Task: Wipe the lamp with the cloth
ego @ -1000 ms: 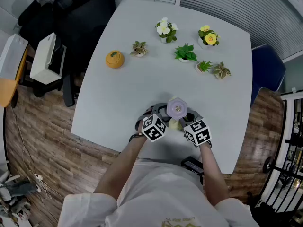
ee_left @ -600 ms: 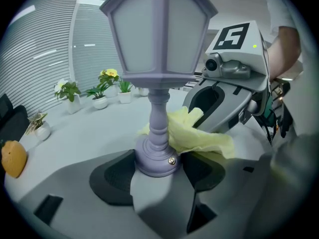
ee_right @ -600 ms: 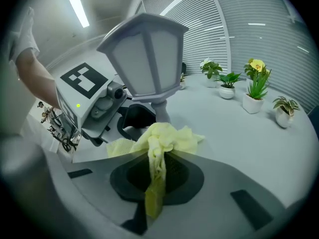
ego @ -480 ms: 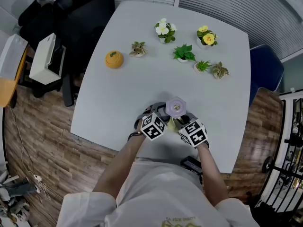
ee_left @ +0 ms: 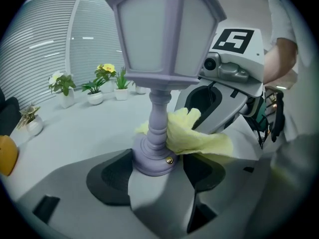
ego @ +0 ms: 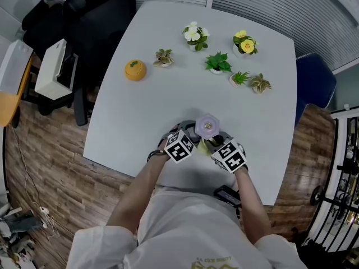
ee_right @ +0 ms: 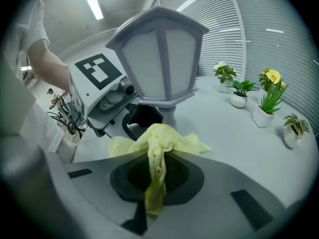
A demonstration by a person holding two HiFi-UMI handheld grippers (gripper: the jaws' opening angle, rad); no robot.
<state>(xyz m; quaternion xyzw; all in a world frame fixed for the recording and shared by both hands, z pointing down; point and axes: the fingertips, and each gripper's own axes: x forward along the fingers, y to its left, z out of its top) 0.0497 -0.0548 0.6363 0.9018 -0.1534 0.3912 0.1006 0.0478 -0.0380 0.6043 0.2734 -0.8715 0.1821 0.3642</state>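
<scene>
Your one lamp (ee_left: 164, 34), a lavender lantern on a turned stem, stands by the tabletop's (ego: 140, 122) near edge, its round base clamped in your left gripper's (ee_left: 157, 171) wide-set jaws. Your right gripper (ee_right: 157, 176) pinches the one soft yellow cloth (ee_right: 159, 138), bunched against the stem. Six small potted plants (ego: 216, 63) and one orange pumpkin-shaped thing (ego: 135, 70) sit toward the far edge of the smooth grey top, over a wood-plank floor (ego: 50, 178).

The lamp (ee_left: 162, 54) in your left gripper (ee_left: 158, 157) looks like smooth, matt lilac plastic with frosted panes; a small shiny brassy screw (ee_left: 170, 160) sits in its base. Your right gripper (ee_right: 157, 156) pinches a soft yellow cloth (ee_right: 164, 141), finely nubbed. Both tools are matt grey plastic; their darker pads (ee_left: 107, 183) are perhaps rubber. Beneath them the table (ego: 157, 111) is smooth, matt white.
</scene>
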